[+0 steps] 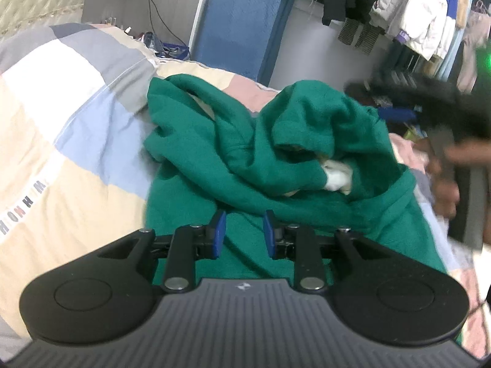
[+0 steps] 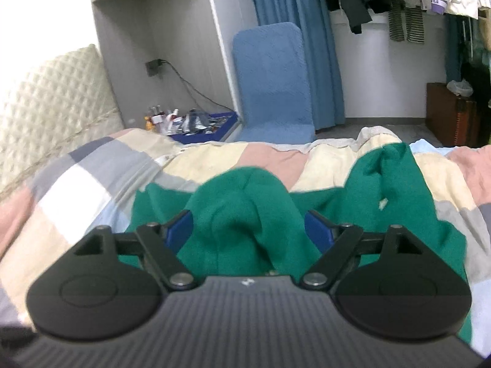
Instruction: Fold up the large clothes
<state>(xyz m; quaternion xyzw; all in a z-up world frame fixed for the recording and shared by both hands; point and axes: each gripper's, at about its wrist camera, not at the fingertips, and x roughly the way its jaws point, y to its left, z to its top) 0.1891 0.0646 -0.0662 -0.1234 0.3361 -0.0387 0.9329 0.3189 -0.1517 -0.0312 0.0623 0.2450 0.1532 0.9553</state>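
A green garment (image 1: 245, 159) lies bunched on the patchwork quilt (image 1: 76, 116), no fold yet made.

My left gripper (image 1: 244, 233) hovers over the near hem, its blue fingers a narrow gap apart and holding nothing; cloth heaps in twisted ridges just beyond the tips. My right gripper (image 2: 250, 230) stands wide, a hump of the same green fabric rising between its fingers (image 2: 179, 230), whose pads do not press it. By my judgement, spreading flat and every fold remain ahead.
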